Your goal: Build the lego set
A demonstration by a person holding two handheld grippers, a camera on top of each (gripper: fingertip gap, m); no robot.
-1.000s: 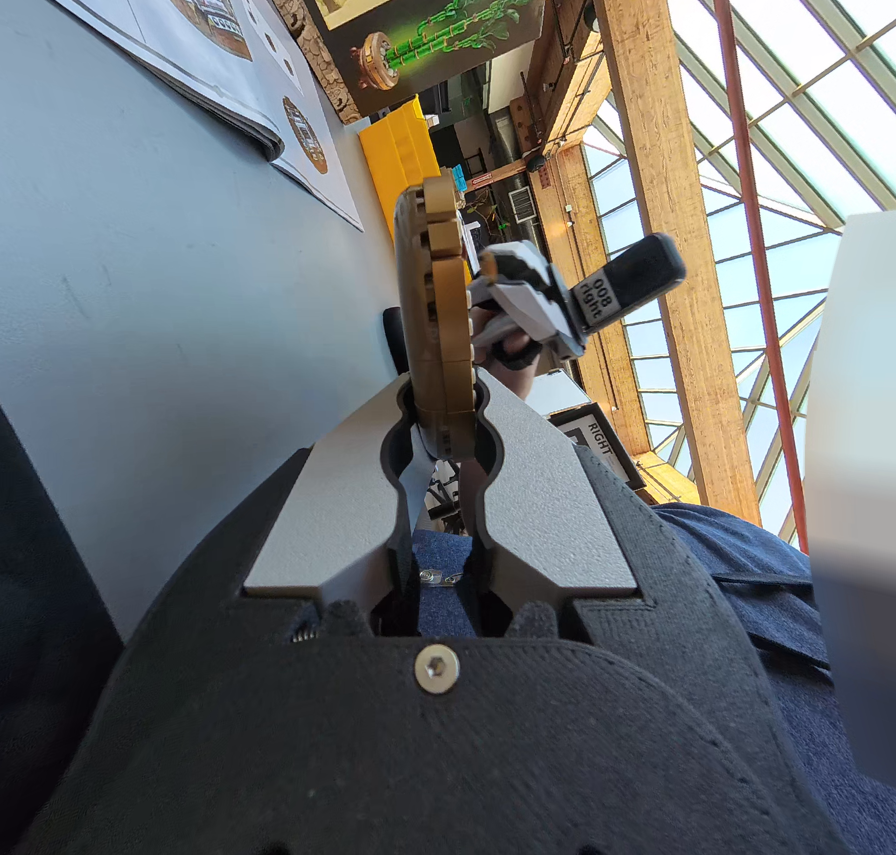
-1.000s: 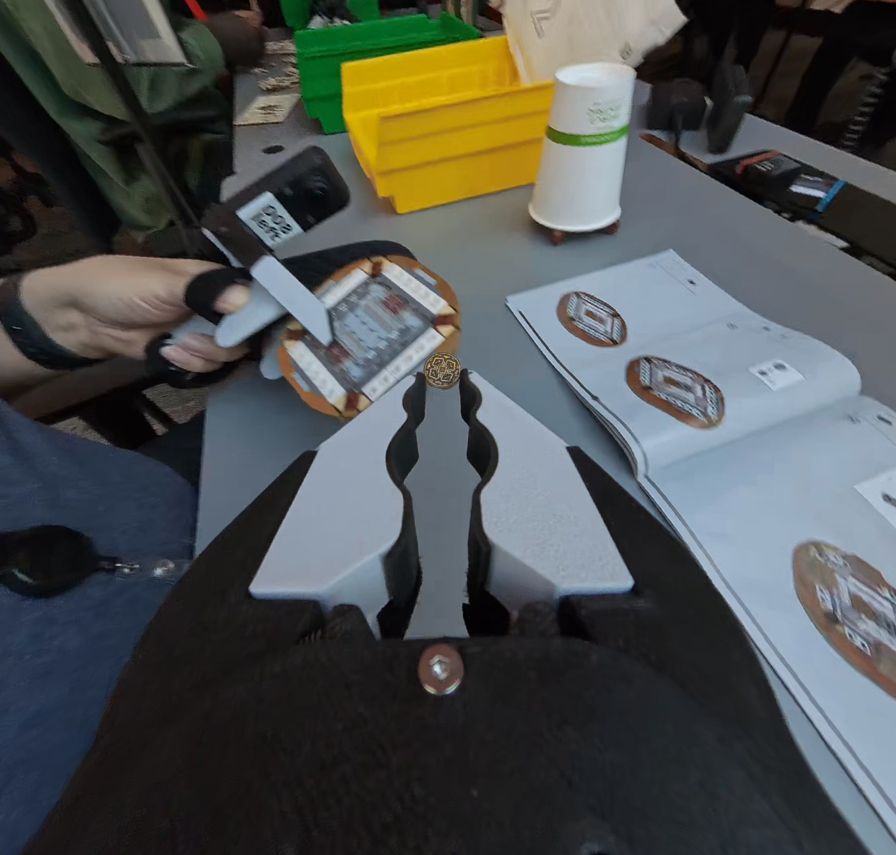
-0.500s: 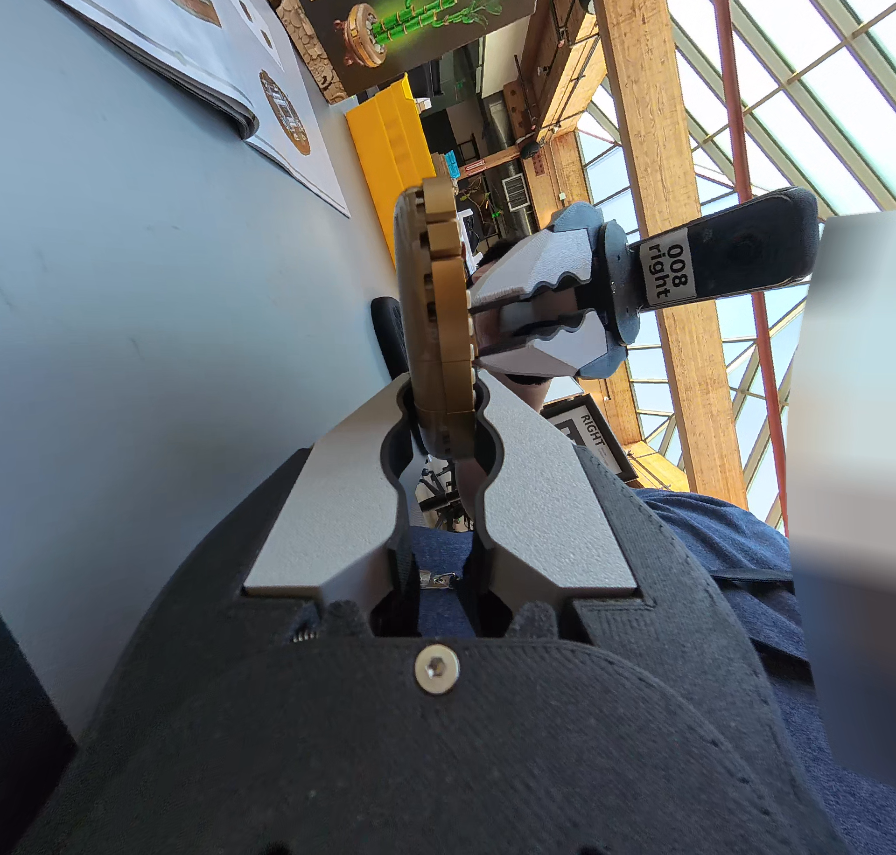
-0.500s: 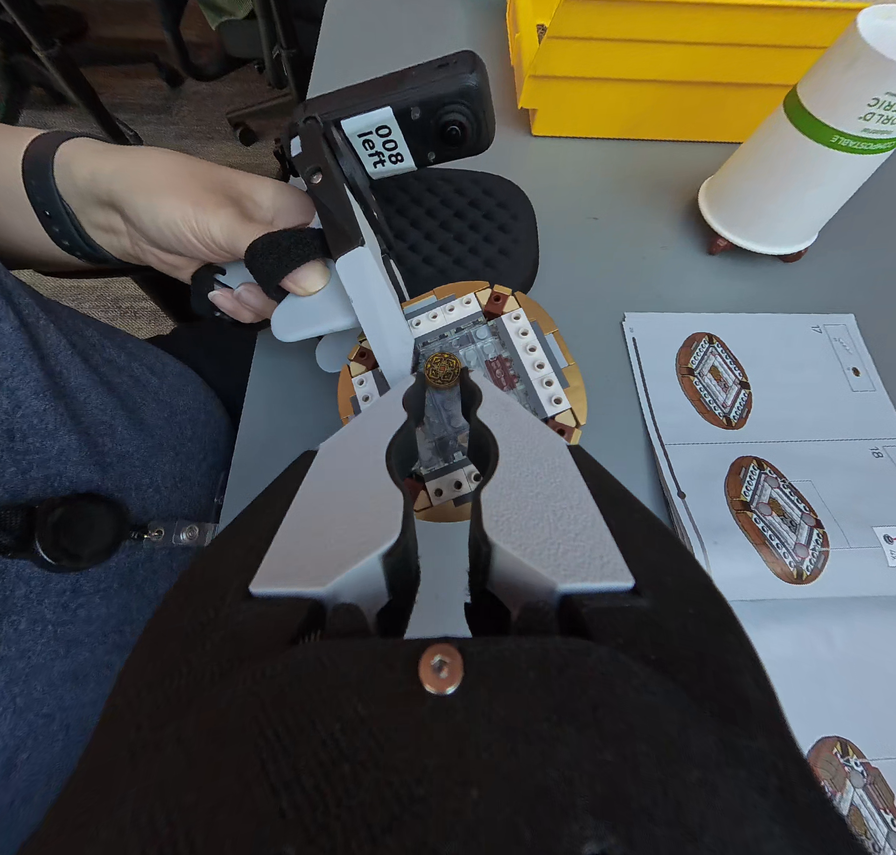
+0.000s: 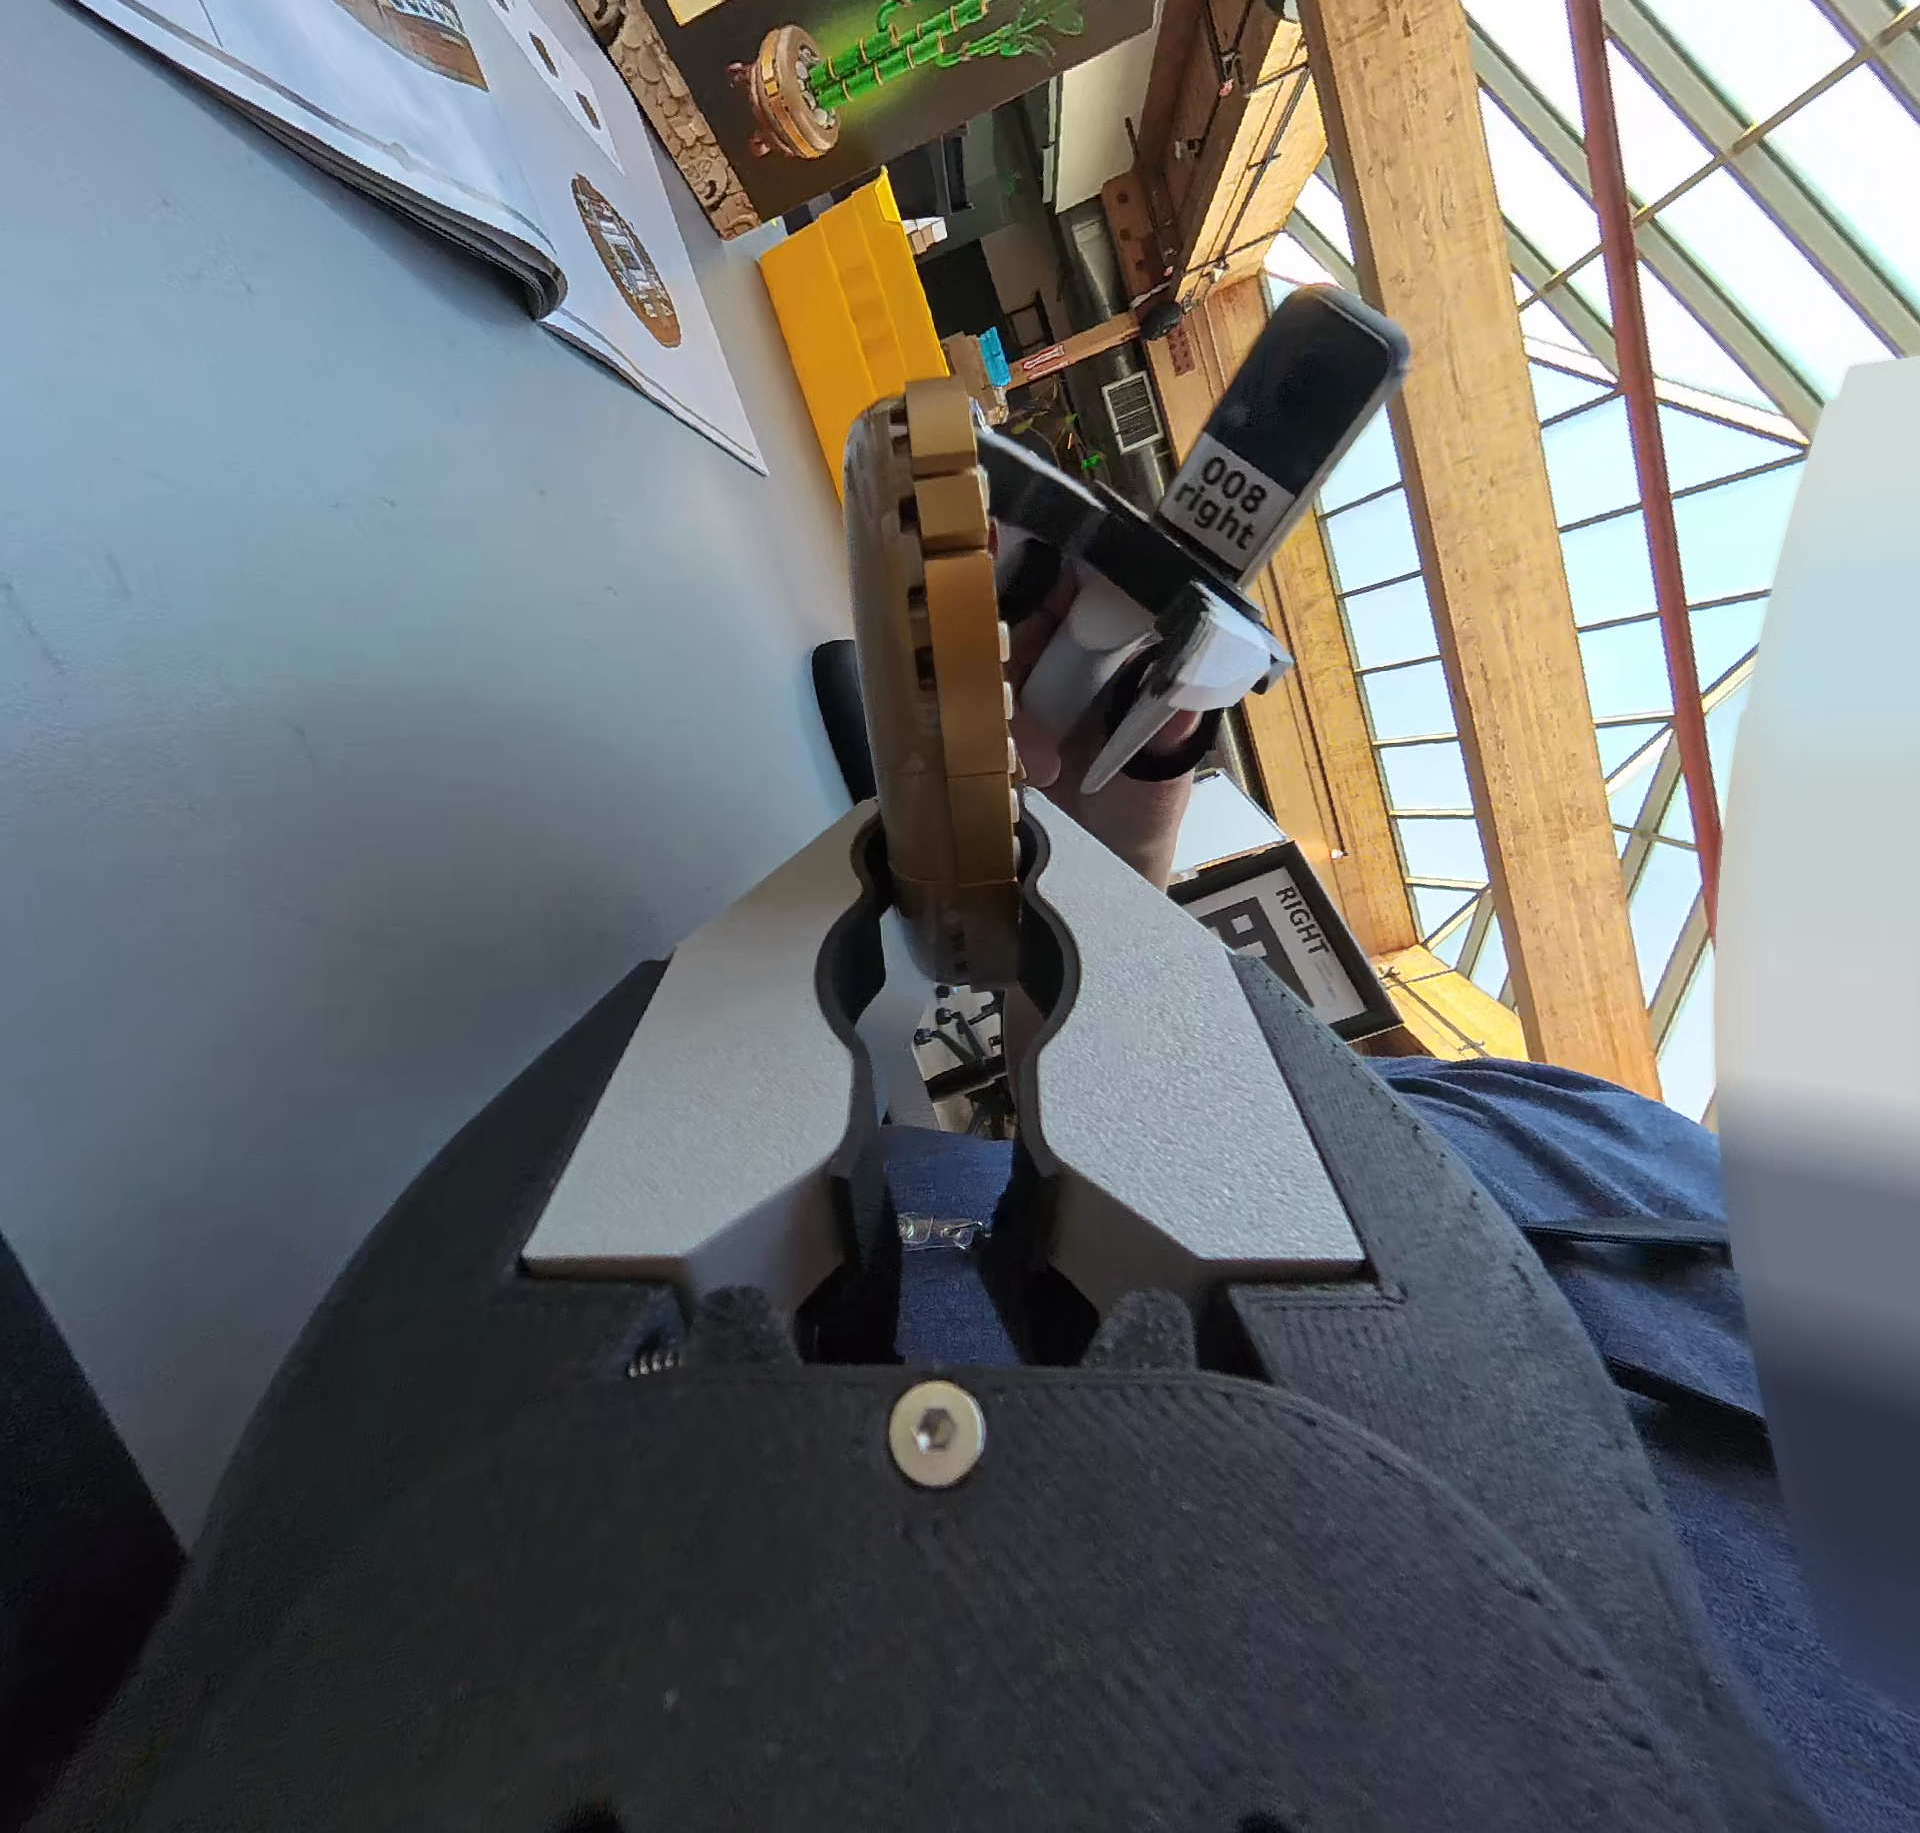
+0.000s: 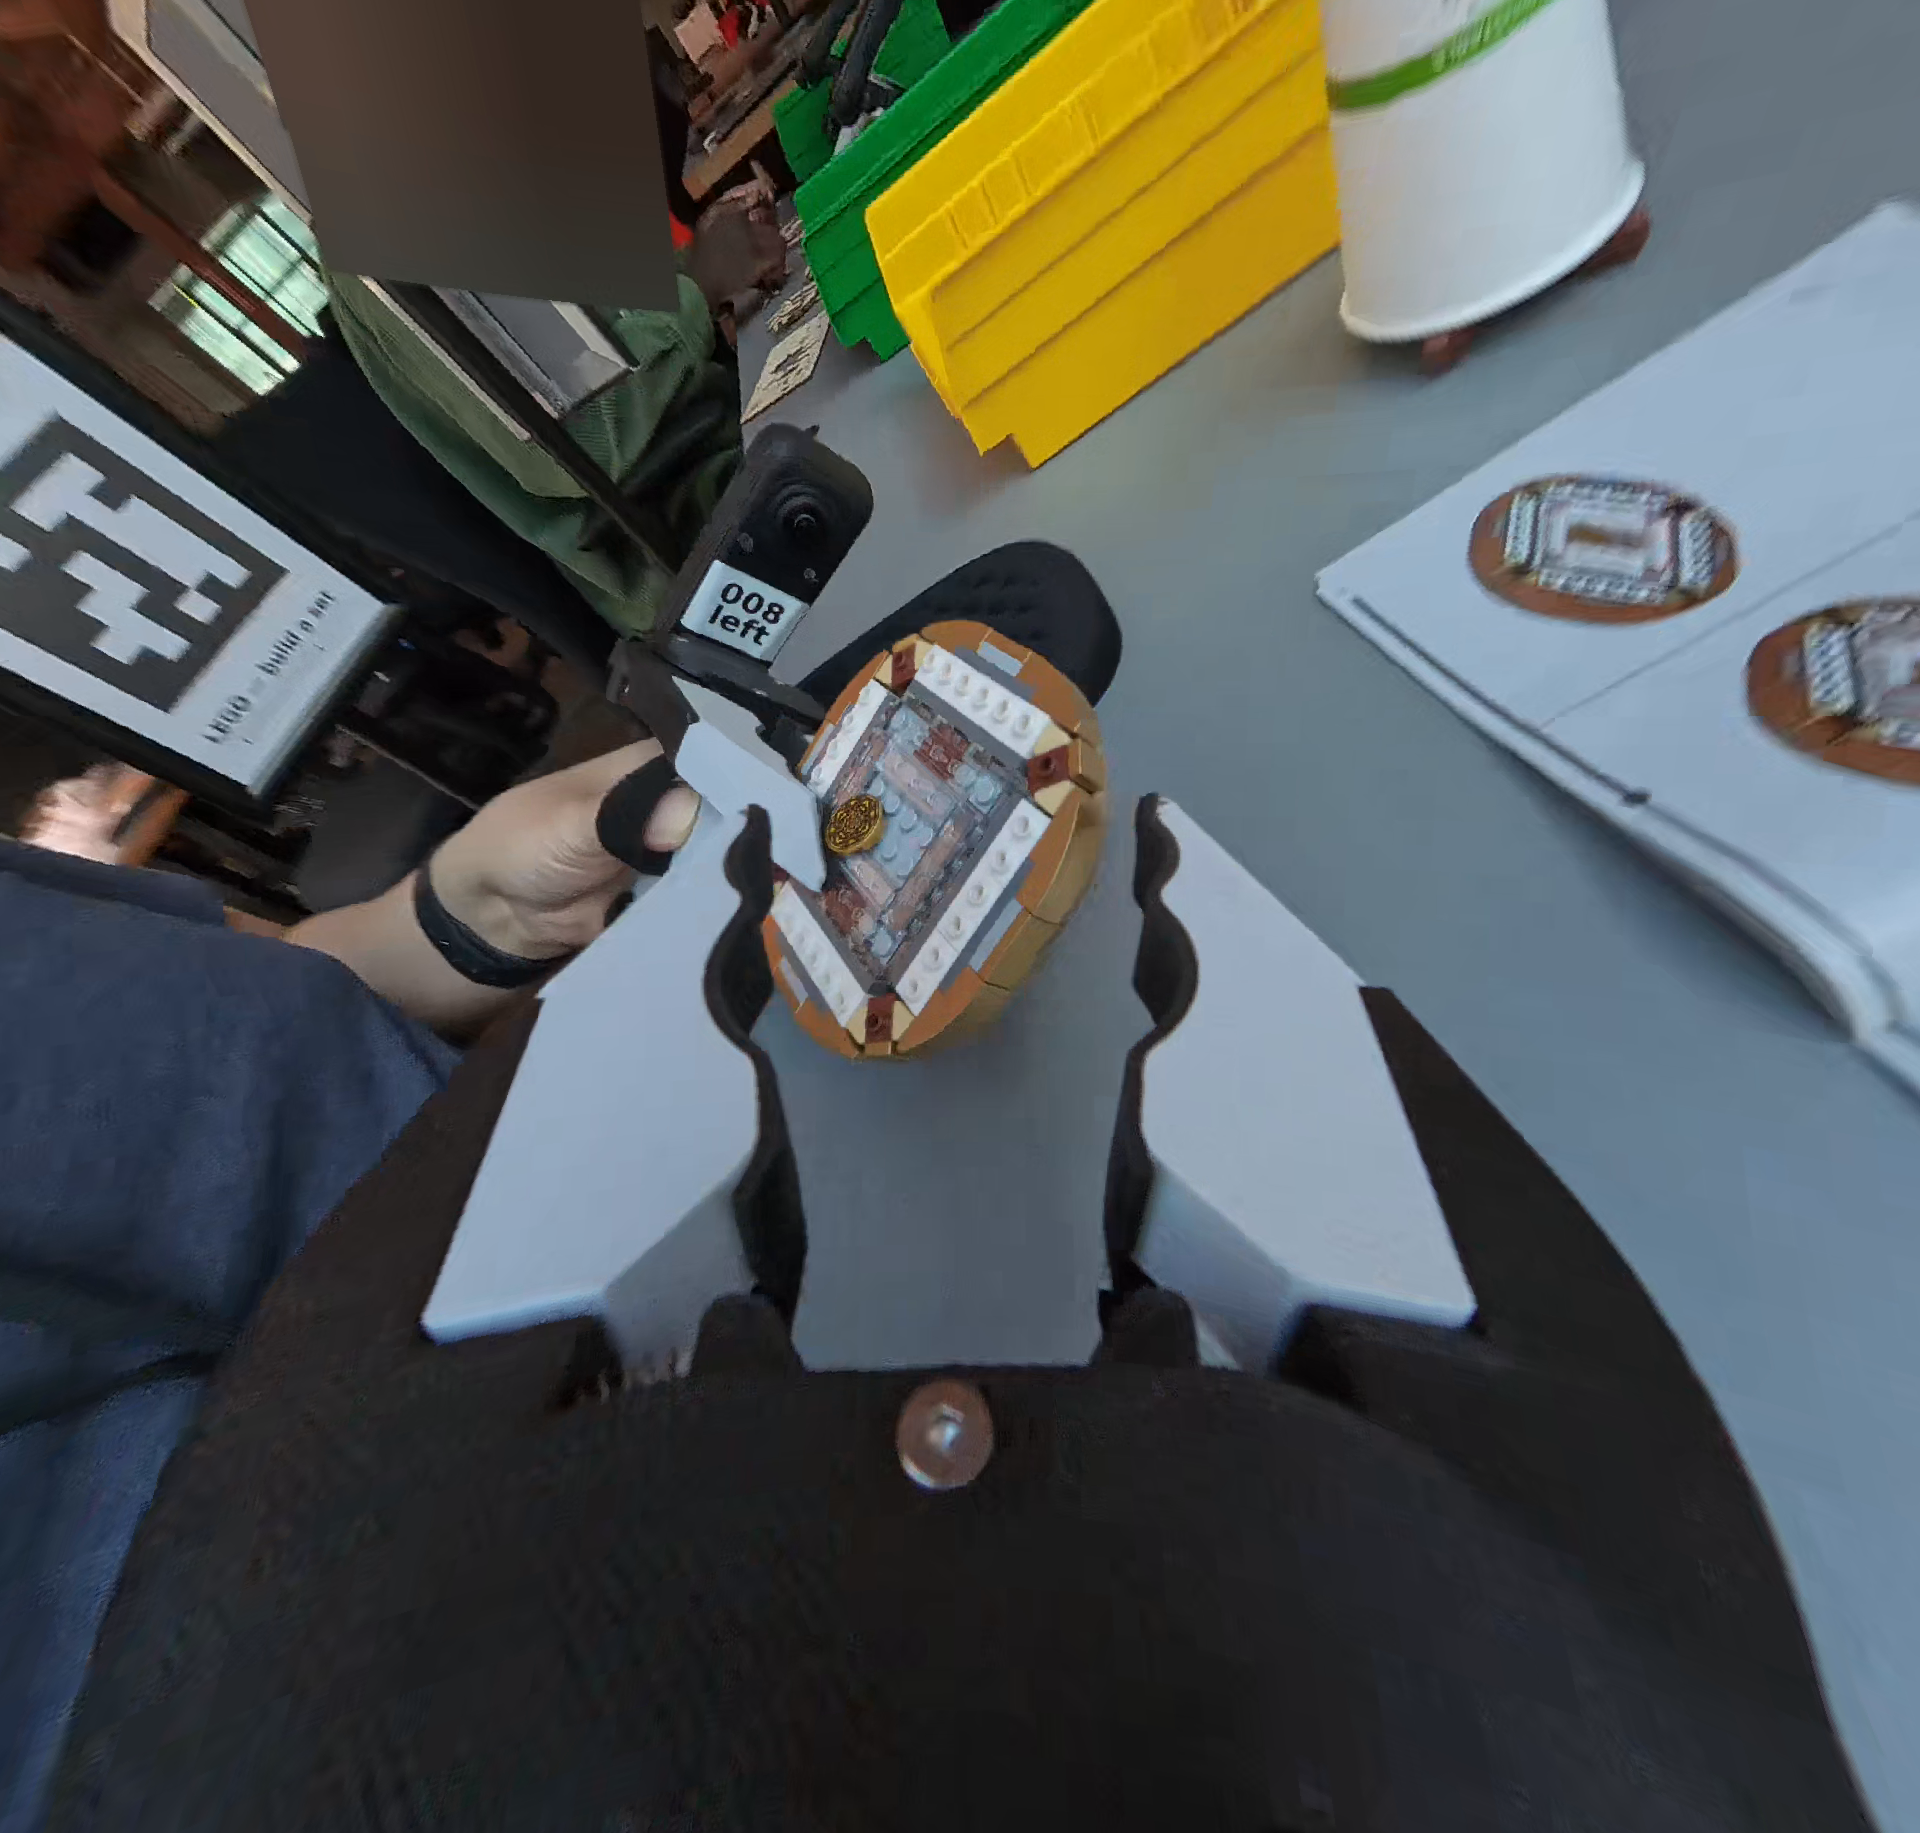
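1. Across the grey worktop (image 6: pixel 1351 744), little has shifted: the open instruction booklet (image 6: pixel 1662 703) lies to my right, with the yellow bin (image 6: pixel 1101 256) and white paper cup (image 6: pixel 1475 142) beyond it, all well apart from the work.

2. Up off the worktop, my left hand-held gripper (image 5: pixel 951 910) holds the round tan lego base (image 6: pixel 935 848) on edge, jaws clamped on its lower rim, as it did a second ago. The studded face is tilted toward my right camera.

3. My right hand-held gripper (image 6: pixel 945 848) is what changed. Half a second ago its jaws were pinched on the small gold round tile and pressed against the base; now they stand wide apart and empty, pulled back a little.

4. That gold tile (image 6: pixel 854 827) now sits on the grey centre of the base, beside the left gripper's finger. I judge this placement done, though I cannot tell whether it is fully seated.

5. Pose: the left wrist is rolled so the base stands vertical; the right points straight at its face.
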